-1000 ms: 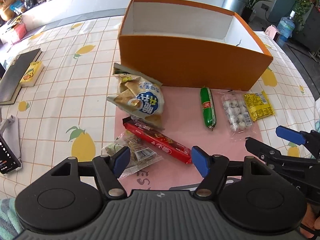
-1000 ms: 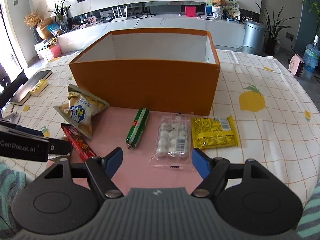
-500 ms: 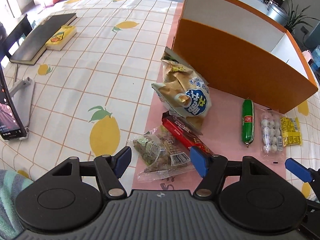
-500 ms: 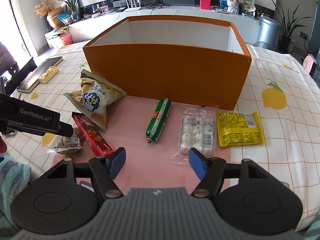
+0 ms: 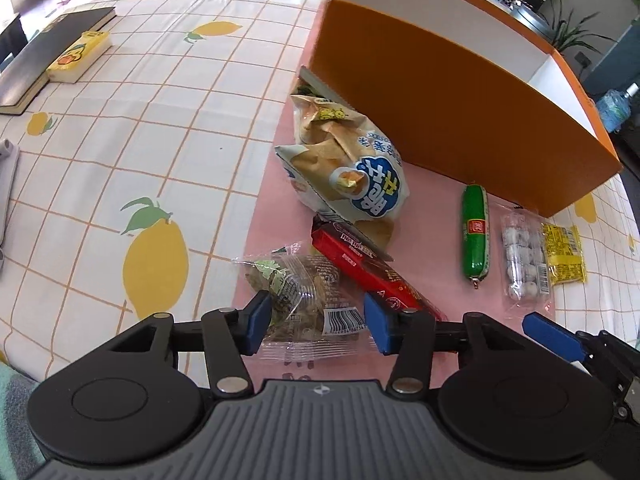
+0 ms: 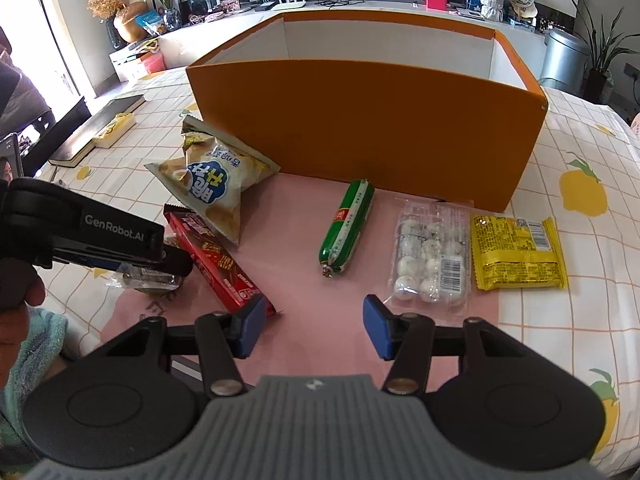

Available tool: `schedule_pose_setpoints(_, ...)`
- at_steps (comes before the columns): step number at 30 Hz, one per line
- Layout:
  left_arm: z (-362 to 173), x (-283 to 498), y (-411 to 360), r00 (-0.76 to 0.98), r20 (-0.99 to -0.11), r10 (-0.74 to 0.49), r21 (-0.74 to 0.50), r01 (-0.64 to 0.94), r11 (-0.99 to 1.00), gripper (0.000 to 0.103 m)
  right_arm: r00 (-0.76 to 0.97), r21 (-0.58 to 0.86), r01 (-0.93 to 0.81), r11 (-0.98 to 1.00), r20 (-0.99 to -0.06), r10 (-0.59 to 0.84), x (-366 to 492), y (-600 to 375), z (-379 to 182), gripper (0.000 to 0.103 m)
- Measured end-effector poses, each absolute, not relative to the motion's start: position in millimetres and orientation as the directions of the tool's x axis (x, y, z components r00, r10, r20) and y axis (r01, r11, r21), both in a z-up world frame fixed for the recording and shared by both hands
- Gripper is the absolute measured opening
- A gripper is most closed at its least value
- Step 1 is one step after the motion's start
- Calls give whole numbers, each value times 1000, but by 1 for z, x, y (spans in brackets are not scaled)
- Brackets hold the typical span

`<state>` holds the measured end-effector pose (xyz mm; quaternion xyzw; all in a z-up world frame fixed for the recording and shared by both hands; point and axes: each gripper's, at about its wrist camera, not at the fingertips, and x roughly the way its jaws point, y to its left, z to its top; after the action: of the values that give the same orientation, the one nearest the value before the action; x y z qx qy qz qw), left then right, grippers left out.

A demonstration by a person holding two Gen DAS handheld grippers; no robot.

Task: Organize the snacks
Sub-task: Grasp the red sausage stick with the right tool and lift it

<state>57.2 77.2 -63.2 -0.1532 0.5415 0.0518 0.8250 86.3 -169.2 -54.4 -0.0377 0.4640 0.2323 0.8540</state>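
Observation:
An orange box [image 5: 448,116] [image 6: 360,120] stands open at the back of a pink mat [image 6: 288,240]. In front lie a chip bag [image 5: 348,168] [image 6: 212,180], a red bar [image 5: 368,268] [image 6: 216,256], a green sausage [image 5: 475,236] [image 6: 348,224], a clear pack of white balls [image 5: 524,260] [image 6: 432,252] and a yellow packet [image 5: 564,254] [image 6: 516,252]. My left gripper [image 5: 318,322] is open, its fingers on either side of a clear packet of greenish snacks [image 5: 304,296]. My right gripper [image 6: 314,330] is open and empty above the mat's front.
The table has a lemon-print cloth [image 5: 160,120]. A black book [image 5: 44,52] and a yellow box [image 5: 78,62] lie at the far left. A phone on a stand [image 6: 10,160] is at the left edge. The left gripper's body [image 6: 100,236] shows in the right wrist view.
My left gripper has moved forward and down, so its fingers now straddle the clear snack packet. My right gripper has moved closer to the snacks and box.

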Motion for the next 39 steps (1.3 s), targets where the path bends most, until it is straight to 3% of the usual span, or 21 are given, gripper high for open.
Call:
schedule_pose_setpoints(9, -64, 59, 51, 435, -880, -190, -250, -85, 965, 53, 465, 142, -488, 861, -793, 394, 85, -167, -55, 50)
schedule_pose_setpoints(19, -65, 65, 59, 406, -895, -184, -261, -142, 955, 59, 481, -48, -678, 734, -783, 394, 96, -140, -61, 48)
schedule_pose_setpoints(23, -67, 65, 63, 398, -898, -188, -269, -159, 950, 65, 456, -23, -695, 718, -787, 415, 97, -135, -66, 34)
schedule_pose_setpoints(29, -73, 64, 66, 387, -900, -201, -281, -161, 946, 69, 445, 24, -659, 752, -793, 416, 91, -141, -62, 27)
schedule_pose_setpoints(39, -71, 61, 50, 403, -891, -208, -262, -83, 961, 61, 387, 153, -496, 855, -842, 376, 91, -176, -57, 21)
